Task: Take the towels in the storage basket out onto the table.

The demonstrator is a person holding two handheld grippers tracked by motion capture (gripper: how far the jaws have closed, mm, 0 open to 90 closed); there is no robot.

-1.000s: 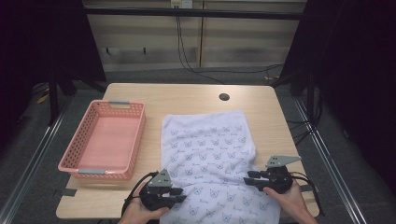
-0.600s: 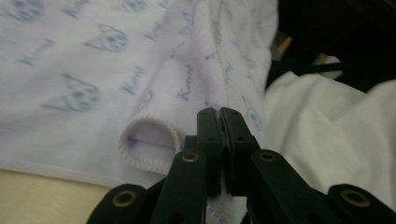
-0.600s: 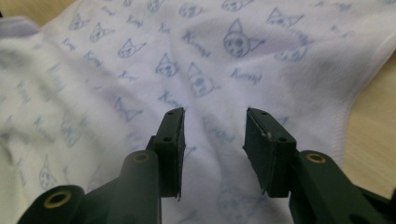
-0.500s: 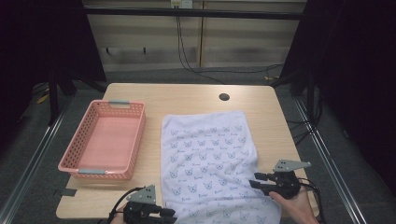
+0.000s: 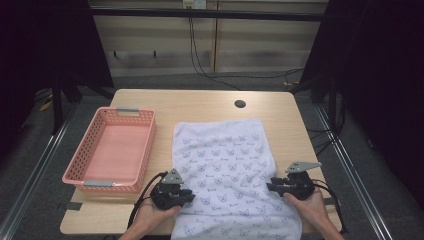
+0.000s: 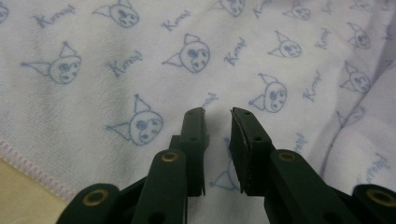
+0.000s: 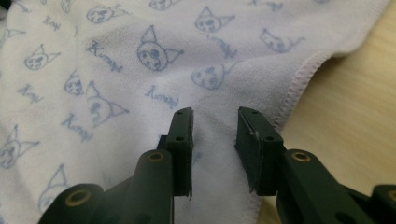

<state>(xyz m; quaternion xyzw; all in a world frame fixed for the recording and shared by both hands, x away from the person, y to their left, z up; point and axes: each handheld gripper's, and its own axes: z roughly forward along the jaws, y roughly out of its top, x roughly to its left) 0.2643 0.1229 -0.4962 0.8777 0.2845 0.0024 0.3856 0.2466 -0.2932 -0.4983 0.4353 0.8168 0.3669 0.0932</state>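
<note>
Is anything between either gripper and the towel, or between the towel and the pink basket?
Nothing visible. The left gripper and right gripper are open right over the towel, near its side edges. The basket sits just left of the towel with bare table between them.

Even overhead light falls on the surface (image 5: pixel 210 105) in the high view, while the surroundings sink into darkness. Both gripper views are soft: nearby claw bases blur, and the towel (image 6: pixel 140 60) print loses sharpness toward the edges.
</note>
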